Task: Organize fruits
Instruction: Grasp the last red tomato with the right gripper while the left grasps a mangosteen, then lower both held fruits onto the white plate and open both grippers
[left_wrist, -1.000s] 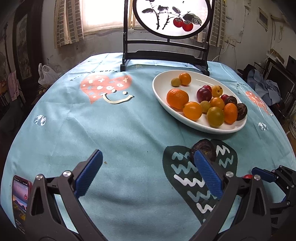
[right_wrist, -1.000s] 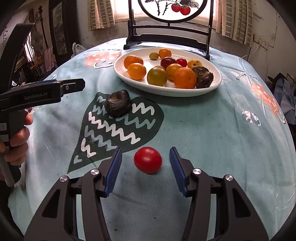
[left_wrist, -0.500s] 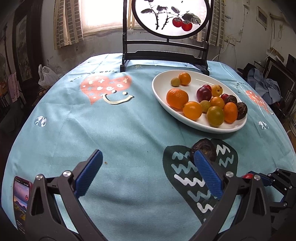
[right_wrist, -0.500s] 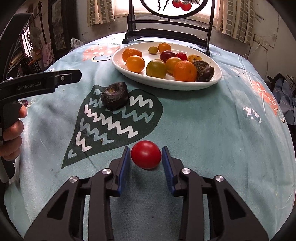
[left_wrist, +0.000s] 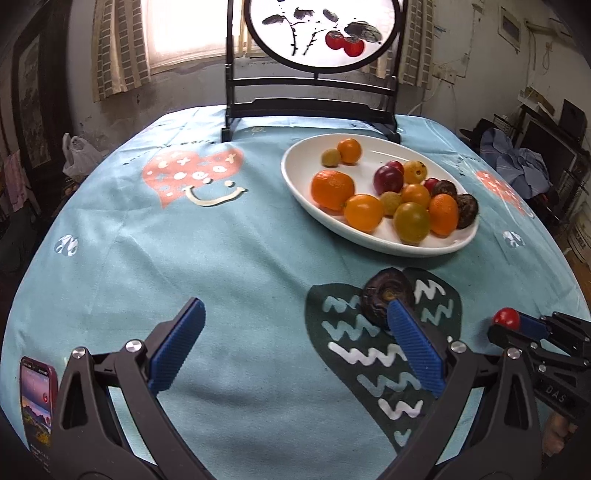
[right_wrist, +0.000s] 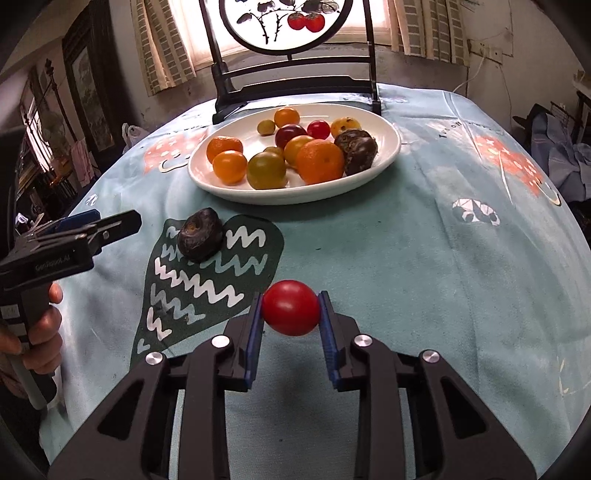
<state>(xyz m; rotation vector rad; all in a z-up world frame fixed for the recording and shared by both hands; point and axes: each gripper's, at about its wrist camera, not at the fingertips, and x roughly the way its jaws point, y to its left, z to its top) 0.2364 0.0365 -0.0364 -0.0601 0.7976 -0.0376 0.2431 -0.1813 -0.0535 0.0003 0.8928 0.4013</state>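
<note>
- Left wrist view: the left tool (left_wrist: 295, 350) hangs with its blue ribbed pads spread wide and nothing between them, just as it did a second ago; it has kept its place over the teal printed cloth on the worktop (left_wrist: 240, 258).
- Just in front of its right pad lies the dark, wrinkled, round fruit (left_wrist: 386, 297) on the dark green zigzag patch, on the near side of the white oval ceramic plate (left_wrist: 295, 173) and apart from its rim.
- Right of that dark fruit, the right tool (left_wrist: 517, 325) now shows the small glossy red tomato (left_wrist: 506, 318) at its tip; a second ago the tomato was barely visible there.
- A phone with a lit screen (left_wrist: 37, 391) lies at the cloth's near left edge; its writing is too small to read. "DAS" can be read on the right tool's body.
- Right wrist view: the right tool (right_wrist: 290, 314) has closed from wide apart to pinching the red tomato (right_wrist: 290, 307), both pads pressed against its sides, on the near side of the plate (right_wrist: 384, 155).
- My judgement: the pick is made, so the tomato can go to the plate among the orange, yellow and purple fruits; the dark fruit would be left.
- The left tool (right_wrist: 110, 225) carries the lettering "GenRobot.AI"; a hand (right_wrist: 40, 332) grips its handle.
</note>
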